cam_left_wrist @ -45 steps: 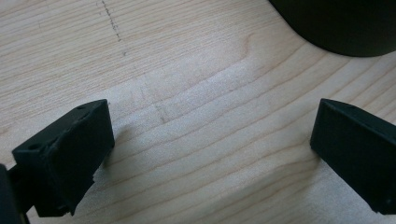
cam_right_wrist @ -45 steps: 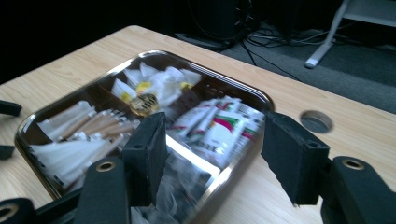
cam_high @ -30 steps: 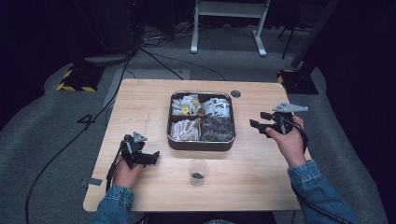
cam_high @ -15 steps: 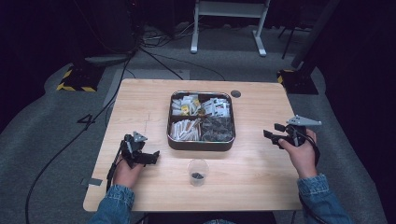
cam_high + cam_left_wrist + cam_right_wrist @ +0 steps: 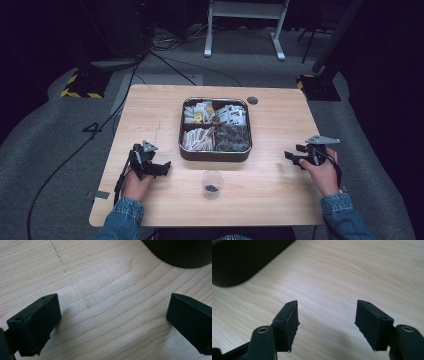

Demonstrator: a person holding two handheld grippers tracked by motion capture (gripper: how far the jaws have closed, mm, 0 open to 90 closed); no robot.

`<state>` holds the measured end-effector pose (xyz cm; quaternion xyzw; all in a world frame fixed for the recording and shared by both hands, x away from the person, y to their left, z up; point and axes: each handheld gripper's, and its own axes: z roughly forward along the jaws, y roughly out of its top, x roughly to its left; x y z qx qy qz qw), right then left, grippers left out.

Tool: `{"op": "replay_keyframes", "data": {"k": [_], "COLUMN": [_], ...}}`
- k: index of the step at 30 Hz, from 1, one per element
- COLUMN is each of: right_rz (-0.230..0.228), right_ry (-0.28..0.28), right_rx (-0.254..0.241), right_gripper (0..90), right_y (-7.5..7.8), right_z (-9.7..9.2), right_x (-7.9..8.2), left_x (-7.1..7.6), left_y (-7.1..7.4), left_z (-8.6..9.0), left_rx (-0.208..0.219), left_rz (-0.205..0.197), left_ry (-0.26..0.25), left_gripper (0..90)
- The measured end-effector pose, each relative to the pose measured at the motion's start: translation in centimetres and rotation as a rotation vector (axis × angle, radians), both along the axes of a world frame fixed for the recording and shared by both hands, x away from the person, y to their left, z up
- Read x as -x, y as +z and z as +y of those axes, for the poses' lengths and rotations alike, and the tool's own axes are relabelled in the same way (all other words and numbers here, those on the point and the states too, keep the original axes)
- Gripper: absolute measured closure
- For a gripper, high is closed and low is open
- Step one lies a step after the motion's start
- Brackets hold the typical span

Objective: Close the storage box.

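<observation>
A square metal tin (image 5: pixel 215 156) with compartments of packets and dark bits stands mid-table. In front of it is a small clear cup (image 5: pixel 212 184) with dark bits at its bottom. My left gripper (image 5: pixel 162 169) rests low on the table left of the cup, jaws open and pointing right. Its own view has the left gripper (image 5: pixel 112 317) spread wide over bare wood, the tin's dark wall (image 5: pixel 182 252) at top right. My right gripper (image 5: pixel 292 157) sits near the table's right side, pointing left toward the tin. In its own view the right gripper (image 5: pixel 327 320) stands open and empty, the tin (image 5: pixel 242 257) at top left.
The wooden table (image 5: pixel 150 110) has a small dark round disc (image 5: pixel 252 100) behind the tin. A cable (image 5: pixel 75 150) trails off the left edge to the floor. A white stand (image 5: pixel 245 20) and yellow-black weighted bases stand on the floor beyond.
The right hand has come down and drawn back toward the table's near right side, away from the tin's right wall. The left hand has stayed put.
</observation>
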<state>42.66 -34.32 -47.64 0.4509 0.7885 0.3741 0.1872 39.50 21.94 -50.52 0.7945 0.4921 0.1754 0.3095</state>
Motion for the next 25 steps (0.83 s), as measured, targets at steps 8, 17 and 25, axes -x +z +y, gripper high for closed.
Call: {"op": "replay_keyframes", "data": {"k": [8,17,25], "right_rz": [0.002,0.002,0.002], "right_ry": [0.024,0.019,0.017], "right_rx": [0.042,0.059,0.057], "right_gripper": [29.9,15.9,16.2], "right_y": [-2.5,-2.7,-2.7], "right_z": [0.3,0.5,0.5], "right_x": [0.5,0.7,0.7], "left_x": [-0.1,-0.1,-0.1], "left_y": [0.0,0.0,0.0], "left_z": [0.0,0.0,0.0], "left_rx": [0.000,-0.001,-0.003], "left_rz": [-0.001,-0.001,-0.003], "left_ry": [0.000,0.001,0.001], "left_gripper": [0.0,0.1,0.3]}}
